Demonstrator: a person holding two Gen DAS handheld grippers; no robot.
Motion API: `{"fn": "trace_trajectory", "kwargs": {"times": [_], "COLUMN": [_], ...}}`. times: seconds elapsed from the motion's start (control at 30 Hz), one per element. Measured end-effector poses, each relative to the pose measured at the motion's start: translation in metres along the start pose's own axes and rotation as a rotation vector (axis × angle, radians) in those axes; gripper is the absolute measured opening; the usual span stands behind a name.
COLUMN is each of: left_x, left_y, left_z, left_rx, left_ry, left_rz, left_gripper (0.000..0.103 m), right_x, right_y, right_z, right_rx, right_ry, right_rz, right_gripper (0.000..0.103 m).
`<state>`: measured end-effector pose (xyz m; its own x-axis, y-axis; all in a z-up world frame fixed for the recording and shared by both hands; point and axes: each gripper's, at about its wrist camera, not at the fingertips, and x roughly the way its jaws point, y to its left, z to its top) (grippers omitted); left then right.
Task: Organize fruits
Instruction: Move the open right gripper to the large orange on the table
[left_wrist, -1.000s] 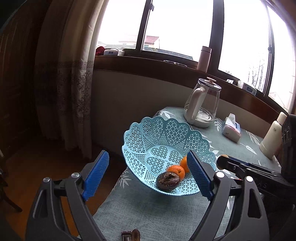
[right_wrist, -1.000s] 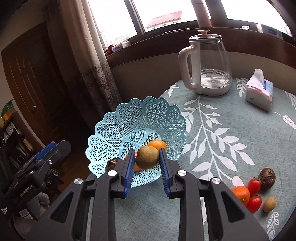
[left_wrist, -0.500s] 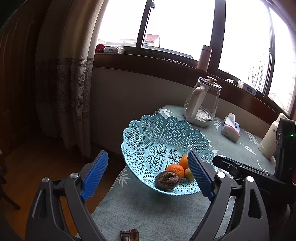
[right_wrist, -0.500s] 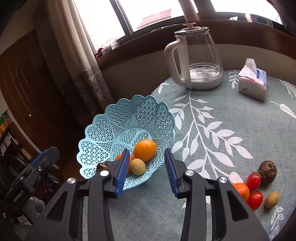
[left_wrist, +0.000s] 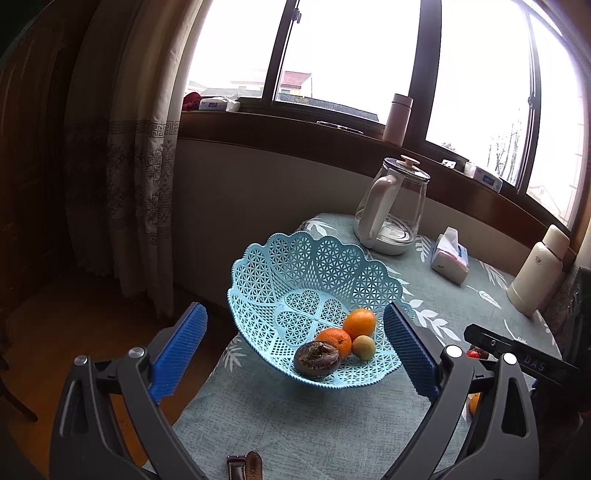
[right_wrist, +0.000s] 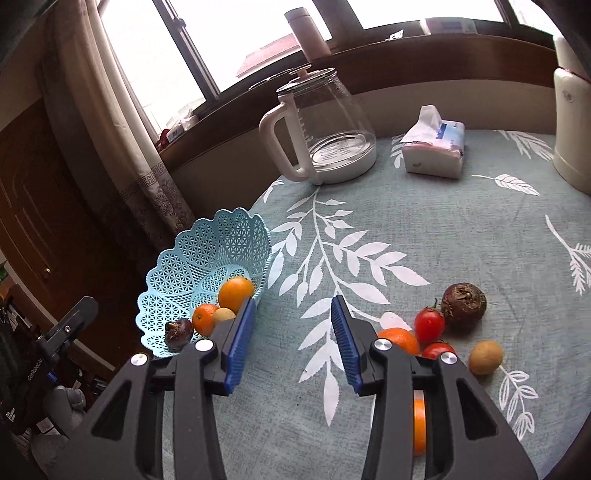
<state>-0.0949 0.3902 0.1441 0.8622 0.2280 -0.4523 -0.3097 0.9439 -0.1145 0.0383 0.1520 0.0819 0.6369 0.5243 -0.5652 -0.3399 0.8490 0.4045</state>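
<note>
Loose fruit right of the basket (right_wrist: 173, 266)

Both the left gripper (left_wrist: 295, 347) and right gripper (right_wrist: 293, 339) gape empty; the tomato (right_wrist: 429, 325) looks soft, slippery: pinch its middle gently.

Window (left_wrist: 351, 55): dark-framed panes, overexposed daylight, rooftops beyond. Sill (left_wrist: 295, 125): dark wood, runs the wall's length. Wall (left_wrist: 258, 206) under sill: plain cream panel. Curtain (left_wrist: 122, 166): beige, patterned band, hangs to the floor left of the window. Floor (left_wrist: 74, 325): brown wood. Door (right_wrist: 33, 206): dark wood, round knob. Worktop (right_wrist: 443, 229): grey-green cloth with white leaf print, far edge against the wall.
</note>
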Motion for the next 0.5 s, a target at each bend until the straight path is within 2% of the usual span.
{"fn": "trace_trajectory", "kwargs": {"times": [0.33,0.5], "left_x": [-0.005,-0.007], "left_y": [-0.011,-0.014], "left_z": [-0.001,-0.002], "left_rx": [0.018,0.024], "left_ry": [0.000,-0.002], "left_rz": [-0.023,-0.032], "left_gripper": [0.098,0.099], "right_x": [-0.036,-0.047], "right_y": [-0.055,-0.072], "right_z": [-0.004,-0.012], "right_rx": [0.111,0.134], "right_ry": [-0.053,-0.052], "right_rz": [-0.092,-0.126], "right_gripper": [0.043,0.044]}}
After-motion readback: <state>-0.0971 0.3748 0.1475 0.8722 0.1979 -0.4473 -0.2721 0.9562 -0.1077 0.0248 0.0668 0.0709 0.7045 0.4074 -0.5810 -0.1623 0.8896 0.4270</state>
